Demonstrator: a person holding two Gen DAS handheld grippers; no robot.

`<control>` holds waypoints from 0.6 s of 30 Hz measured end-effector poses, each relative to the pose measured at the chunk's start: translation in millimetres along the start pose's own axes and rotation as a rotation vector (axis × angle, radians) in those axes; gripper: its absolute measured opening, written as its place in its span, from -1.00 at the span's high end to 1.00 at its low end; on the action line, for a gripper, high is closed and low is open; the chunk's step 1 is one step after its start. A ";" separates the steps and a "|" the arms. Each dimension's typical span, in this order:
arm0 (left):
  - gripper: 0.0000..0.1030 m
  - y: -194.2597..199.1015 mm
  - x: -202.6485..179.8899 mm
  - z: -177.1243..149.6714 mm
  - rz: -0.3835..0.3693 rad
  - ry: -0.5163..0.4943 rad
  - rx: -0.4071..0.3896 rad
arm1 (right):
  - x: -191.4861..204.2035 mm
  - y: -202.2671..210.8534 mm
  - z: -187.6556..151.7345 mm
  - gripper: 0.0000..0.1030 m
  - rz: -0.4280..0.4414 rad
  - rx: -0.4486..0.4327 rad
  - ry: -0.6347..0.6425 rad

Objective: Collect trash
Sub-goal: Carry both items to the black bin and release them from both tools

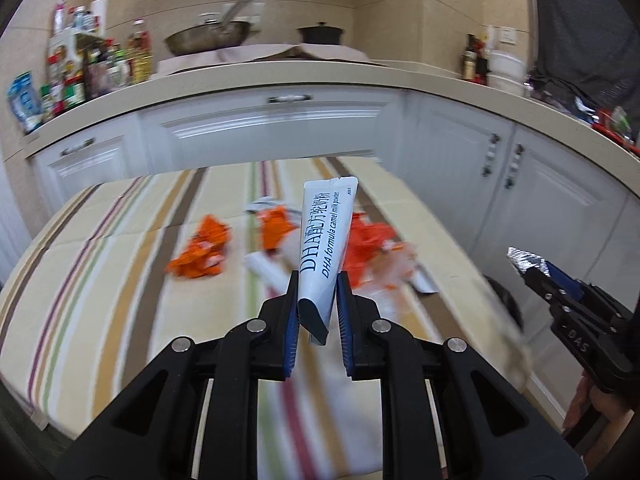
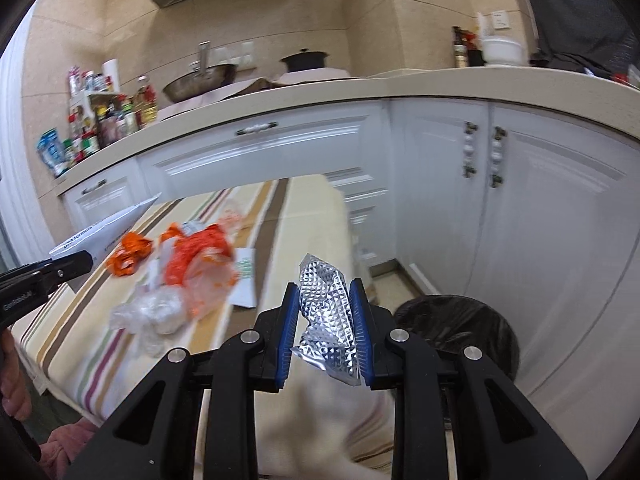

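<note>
Your right gripper (image 2: 325, 316) is clamped on a crumpled foil wrapper (image 2: 328, 312), which stands nearly upright between the blue pads, its long axis running along the fingers. The relation that matters for dropping it: the black-lined bin (image 2: 460, 332) sits on the floor just beyond and to the right of that gripper, lower than the wrapper and off the table's (image 2: 80, 340) edge. So the right hand is plainly the nearer one to the bin; a short carry rightward and forward should put the foil over the opening.

Your left gripper (image 1: 318, 300) grips a white milk-powder sachet (image 1: 326, 240) by its lower end, the sachet pointing forward and up along the fingers. It is held above the striped table, well apart from the bin, which lies far to its right past your other tool.

Ahead of both grippers, orange wrappers (image 1: 200, 252) and a clear plastic bag (image 2: 160, 312) lie on the cloth, not yet collected. Behind them stand white cabinets (image 2: 520, 208).
</note>
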State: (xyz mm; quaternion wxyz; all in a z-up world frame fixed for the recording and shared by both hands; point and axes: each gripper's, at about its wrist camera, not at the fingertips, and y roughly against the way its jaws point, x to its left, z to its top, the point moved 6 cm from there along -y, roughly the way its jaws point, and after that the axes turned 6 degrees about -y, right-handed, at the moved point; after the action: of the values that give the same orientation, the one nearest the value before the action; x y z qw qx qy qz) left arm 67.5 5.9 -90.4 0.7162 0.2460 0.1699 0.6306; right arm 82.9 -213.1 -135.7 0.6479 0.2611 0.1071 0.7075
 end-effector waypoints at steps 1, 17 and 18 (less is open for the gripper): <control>0.67 -3.8 -12.3 4.2 -0.023 -0.015 -0.003 | -8.7 0.1 1.4 0.47 -0.016 -0.003 -0.013; 0.67 -81.1 -173.0 18.2 -0.219 -0.157 0.075 | -125.5 -15.6 19.6 0.47 -0.208 -0.060 -0.119; 0.67 -85.3 -179.8 18.9 -0.221 -0.160 0.079 | -130.7 -18.5 20.3 0.47 -0.216 -0.060 -0.125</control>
State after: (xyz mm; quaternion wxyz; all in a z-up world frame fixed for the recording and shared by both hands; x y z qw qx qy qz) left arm 121.4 -181.3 -135.3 0.7823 0.3034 0.1633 0.5189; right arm 112.3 -341.5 -157.8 0.7331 0.2720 0.0728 0.6190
